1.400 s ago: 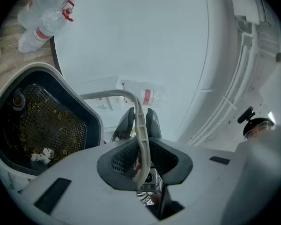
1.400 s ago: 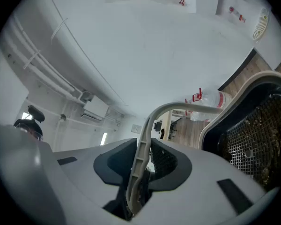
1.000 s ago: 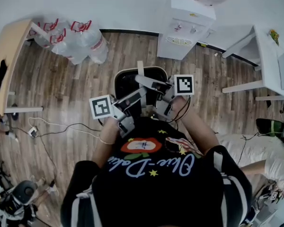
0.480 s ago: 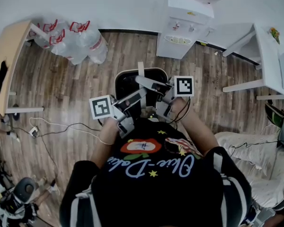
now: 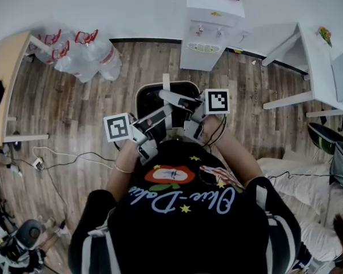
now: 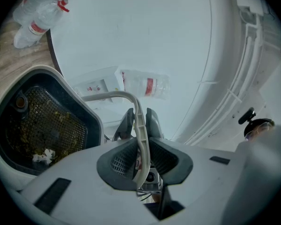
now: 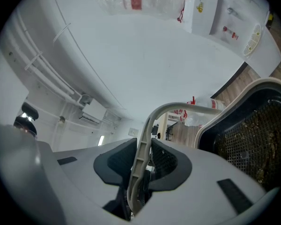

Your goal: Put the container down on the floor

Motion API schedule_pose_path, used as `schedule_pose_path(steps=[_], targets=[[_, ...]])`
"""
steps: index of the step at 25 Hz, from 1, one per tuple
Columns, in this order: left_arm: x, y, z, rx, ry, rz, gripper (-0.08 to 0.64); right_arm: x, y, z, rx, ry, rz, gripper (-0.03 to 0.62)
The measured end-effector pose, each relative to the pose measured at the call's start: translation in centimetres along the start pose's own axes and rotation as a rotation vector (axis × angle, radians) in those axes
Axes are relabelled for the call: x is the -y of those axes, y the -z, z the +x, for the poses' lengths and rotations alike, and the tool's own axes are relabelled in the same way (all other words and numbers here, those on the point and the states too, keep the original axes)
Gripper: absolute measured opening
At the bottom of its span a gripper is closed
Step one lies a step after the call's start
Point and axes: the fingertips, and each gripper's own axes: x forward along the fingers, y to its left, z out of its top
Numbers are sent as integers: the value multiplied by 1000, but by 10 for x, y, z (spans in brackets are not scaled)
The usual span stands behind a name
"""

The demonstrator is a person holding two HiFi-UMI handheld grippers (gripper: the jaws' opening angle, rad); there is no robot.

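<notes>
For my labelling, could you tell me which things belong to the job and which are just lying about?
Job: dark white-rimmed mesh container; its pale plastic handle; left claw and right claw, both gripping it.
Lying about: white water dispenser; clear plastic bottles; pale wooden table.

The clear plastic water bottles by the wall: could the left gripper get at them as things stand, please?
Probably not: the left gripper is shut on the beige plastic handle of the white-rimmed mesh container, and the clear water bottles lie apart across the wooden floor.
</notes>
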Motion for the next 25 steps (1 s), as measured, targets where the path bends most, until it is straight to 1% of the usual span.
schedule_pose_path(steps=[5,8,16,20,23,25], targets=[[16,3,-1,-3,29,-6,71,-16,1,-3,27,-1,16,84],[16,2,4,-12,29,-14,71,-15,-4,-6,48,1,29,84],[7,1,5,-41,25,6,71,-9,-6,-6,48,19,-14,84],[2,-3,6,-47,19,5,71,-2,-8,-3,43,32,-3,86],[0,3,6,-56,11,15,71,-2,-5,-8,49,22,-27,86],[-1,0,6,-65,3,21,71,0,-7,-7,56,32,-35,86]])
